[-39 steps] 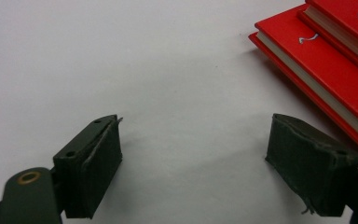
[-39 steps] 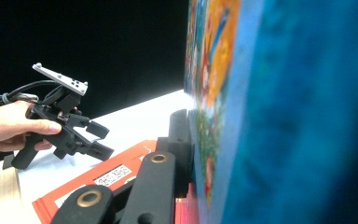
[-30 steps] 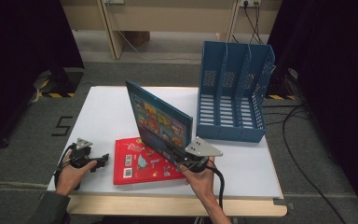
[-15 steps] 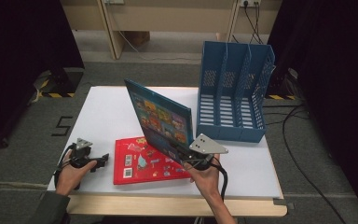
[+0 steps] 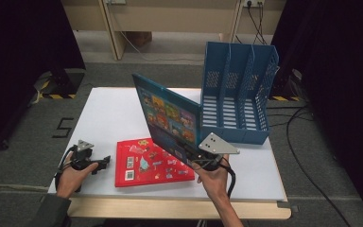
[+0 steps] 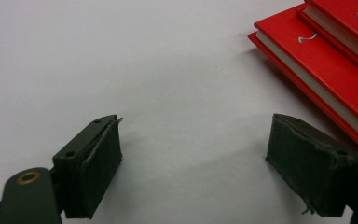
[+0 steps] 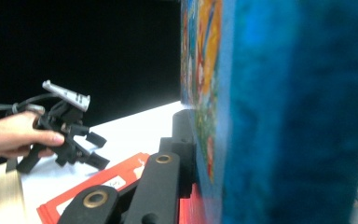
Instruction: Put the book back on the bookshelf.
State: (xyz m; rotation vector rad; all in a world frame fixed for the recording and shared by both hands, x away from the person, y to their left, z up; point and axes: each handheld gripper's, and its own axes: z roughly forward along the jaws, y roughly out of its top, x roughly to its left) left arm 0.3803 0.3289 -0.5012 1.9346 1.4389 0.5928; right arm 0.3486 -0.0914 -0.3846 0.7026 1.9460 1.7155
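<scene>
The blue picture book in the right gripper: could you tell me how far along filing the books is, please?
Done: nothing filed; the blue slotted file rack shows no books. In hand: the right gripper is shut on the blue picture book, raised on edge above the white table. Left: slotting it, then the red books beside the open left gripper.

The right gripper, jaws clamped on the blue book, tilts it up; left of that book, the left gripper rests low, jaws spread wide
</scene>
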